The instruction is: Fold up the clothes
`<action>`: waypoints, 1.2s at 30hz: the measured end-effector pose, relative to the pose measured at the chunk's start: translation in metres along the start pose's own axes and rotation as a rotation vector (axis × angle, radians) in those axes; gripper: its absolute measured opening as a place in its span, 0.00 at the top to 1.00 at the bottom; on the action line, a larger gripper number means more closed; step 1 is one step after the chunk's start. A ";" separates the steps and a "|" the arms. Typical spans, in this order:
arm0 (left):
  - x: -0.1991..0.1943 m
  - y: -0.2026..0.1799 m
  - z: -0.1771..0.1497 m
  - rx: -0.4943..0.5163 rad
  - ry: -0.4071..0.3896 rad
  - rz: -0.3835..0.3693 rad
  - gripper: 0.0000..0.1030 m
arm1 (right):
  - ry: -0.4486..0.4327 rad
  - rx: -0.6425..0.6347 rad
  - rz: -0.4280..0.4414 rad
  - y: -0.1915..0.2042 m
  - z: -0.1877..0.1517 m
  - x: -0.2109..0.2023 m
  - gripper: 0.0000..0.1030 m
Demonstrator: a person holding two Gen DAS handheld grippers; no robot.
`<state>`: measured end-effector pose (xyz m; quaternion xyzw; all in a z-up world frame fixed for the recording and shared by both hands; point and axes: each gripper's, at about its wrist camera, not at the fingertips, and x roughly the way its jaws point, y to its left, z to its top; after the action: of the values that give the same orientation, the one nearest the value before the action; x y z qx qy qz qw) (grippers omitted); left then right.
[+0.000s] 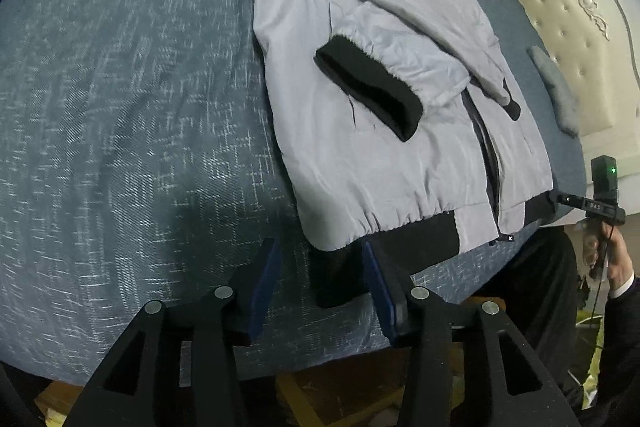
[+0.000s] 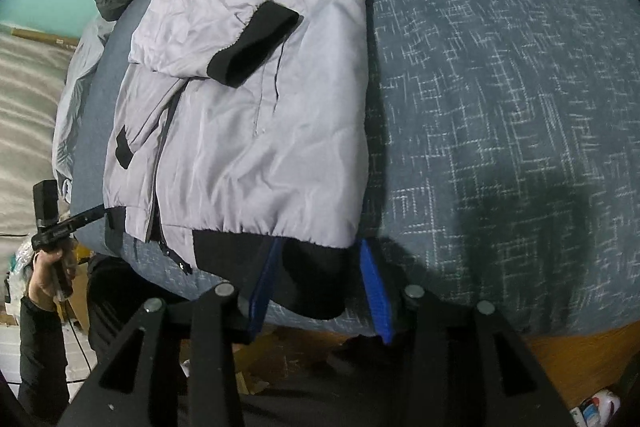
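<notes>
Item: light grey zip-front jacket with black knit cuffs and hem [image 1: 384,115], lying centre frame on blue woven bedspread [image 1: 120,107], sleeves folded in. Left gripper [image 1: 320,279] and right gripper [image 2: 316,279] are straddling hem corners, half-open, gripping nothing. Risk: slippery shell sliding, folded sleeves spilling out.

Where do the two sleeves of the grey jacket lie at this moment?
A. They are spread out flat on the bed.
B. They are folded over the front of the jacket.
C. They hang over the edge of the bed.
B: both sleeves cross the front of the jacket, one black cuff lying on the chest.
</notes>
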<state>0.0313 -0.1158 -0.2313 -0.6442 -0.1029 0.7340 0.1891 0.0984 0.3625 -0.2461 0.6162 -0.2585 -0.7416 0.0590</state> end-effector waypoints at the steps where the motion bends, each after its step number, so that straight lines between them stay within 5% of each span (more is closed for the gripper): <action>1: 0.002 0.000 0.000 -0.003 0.003 -0.005 0.54 | 0.001 -0.003 0.002 0.001 0.000 0.001 0.59; 19: 0.023 -0.012 0.000 0.020 -0.005 -0.046 0.57 | 0.014 -0.032 -0.006 0.004 0.010 0.016 0.58; 25: 0.021 -0.023 0.001 0.057 -0.022 -0.040 0.81 | -0.013 -0.059 -0.007 0.008 0.007 0.014 0.75; 29: 0.013 -0.030 -0.002 0.081 -0.037 -0.038 0.85 | -0.042 -0.073 0.008 0.016 0.009 0.009 0.86; 36: -0.013 -0.046 -0.002 0.128 -0.083 -0.023 0.87 | -0.104 -0.115 0.067 0.031 0.005 -0.020 0.89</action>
<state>0.0414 -0.0790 -0.2019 -0.5984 -0.0709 0.7630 0.2339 0.0918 0.3458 -0.2136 0.5636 -0.2386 -0.7837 0.1055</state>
